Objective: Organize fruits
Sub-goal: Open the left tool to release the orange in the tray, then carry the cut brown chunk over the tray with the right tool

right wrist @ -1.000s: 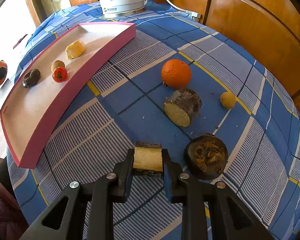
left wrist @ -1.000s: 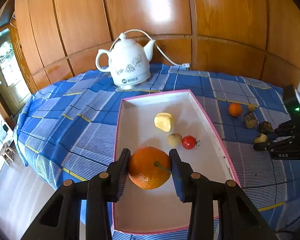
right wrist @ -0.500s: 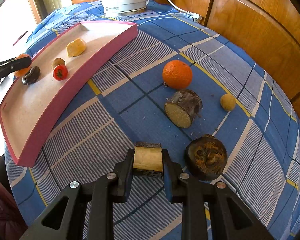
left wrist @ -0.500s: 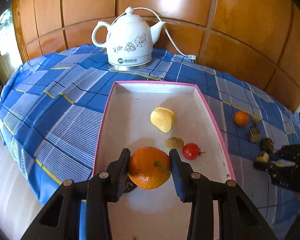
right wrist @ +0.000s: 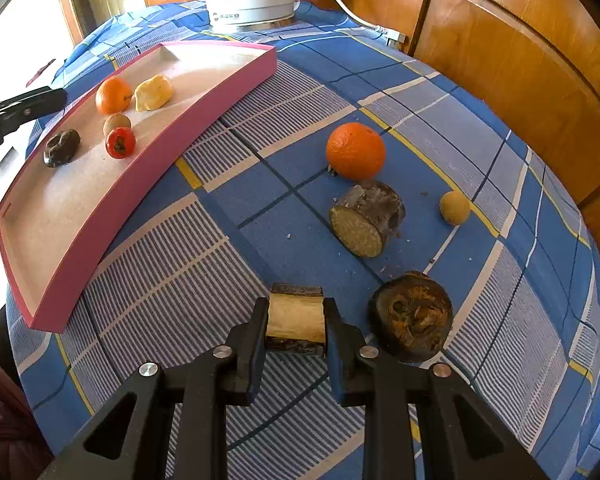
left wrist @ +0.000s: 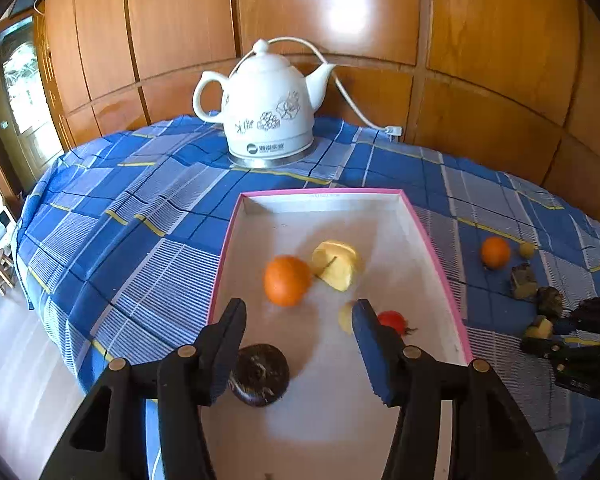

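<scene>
My left gripper (left wrist: 299,320) is open and empty above the pink-rimmed tray (left wrist: 436,264). In the tray lie an orange (left wrist: 286,280), a yellow fruit piece (left wrist: 336,264), a small tan fruit (left wrist: 345,317), a red tomato (left wrist: 392,320) and a dark round fruit (left wrist: 259,374). My right gripper (right wrist: 296,322) is shut on a pale cut fruit chunk (right wrist: 297,315) at the tablecloth. Beyond it on the cloth lie a second orange (right wrist: 355,151), a cut bark-skinned piece (right wrist: 366,218), a small yellow ball fruit (right wrist: 454,208) and a dark round fruit (right wrist: 412,316).
A white electric kettle (left wrist: 266,108) with a cord stands behind the tray on the blue checked tablecloth (left wrist: 140,216). Wood-panelled walls close off the back and right. The table edge drops to the floor at the left.
My left gripper has opened and let go of the orange, which now lies in the tray beside the yellow piece. My right gripper stays shut on the chunk.
</scene>
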A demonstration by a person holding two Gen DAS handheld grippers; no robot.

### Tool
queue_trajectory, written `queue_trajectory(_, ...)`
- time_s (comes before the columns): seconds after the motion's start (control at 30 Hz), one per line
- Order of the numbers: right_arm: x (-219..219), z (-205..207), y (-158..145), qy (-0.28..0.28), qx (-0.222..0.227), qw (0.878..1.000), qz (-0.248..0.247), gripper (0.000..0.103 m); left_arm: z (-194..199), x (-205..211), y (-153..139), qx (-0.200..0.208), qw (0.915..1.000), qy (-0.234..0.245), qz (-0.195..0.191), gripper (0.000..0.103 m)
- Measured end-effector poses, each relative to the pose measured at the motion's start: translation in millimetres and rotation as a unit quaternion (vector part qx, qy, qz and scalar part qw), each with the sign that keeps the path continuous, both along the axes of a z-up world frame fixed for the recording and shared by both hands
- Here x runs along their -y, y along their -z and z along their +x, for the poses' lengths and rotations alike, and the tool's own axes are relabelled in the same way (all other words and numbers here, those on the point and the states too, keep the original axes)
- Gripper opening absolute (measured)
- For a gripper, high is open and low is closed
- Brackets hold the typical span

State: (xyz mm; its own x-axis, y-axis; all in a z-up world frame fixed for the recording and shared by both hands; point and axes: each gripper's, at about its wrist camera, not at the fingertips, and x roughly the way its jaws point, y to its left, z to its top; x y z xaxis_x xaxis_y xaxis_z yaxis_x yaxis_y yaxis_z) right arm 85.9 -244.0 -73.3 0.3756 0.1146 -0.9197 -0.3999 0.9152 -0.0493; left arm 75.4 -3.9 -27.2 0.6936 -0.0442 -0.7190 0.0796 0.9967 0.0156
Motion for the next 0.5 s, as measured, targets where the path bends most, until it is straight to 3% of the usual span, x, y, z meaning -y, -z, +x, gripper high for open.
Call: queue_trajectory(0.5, -8, -2, -10, 0.022, 0.052, 0.997, -0.043, 0.025, -50, 11, -27, 0.051, 0.9984, 0.024, 0.004, 0.062)
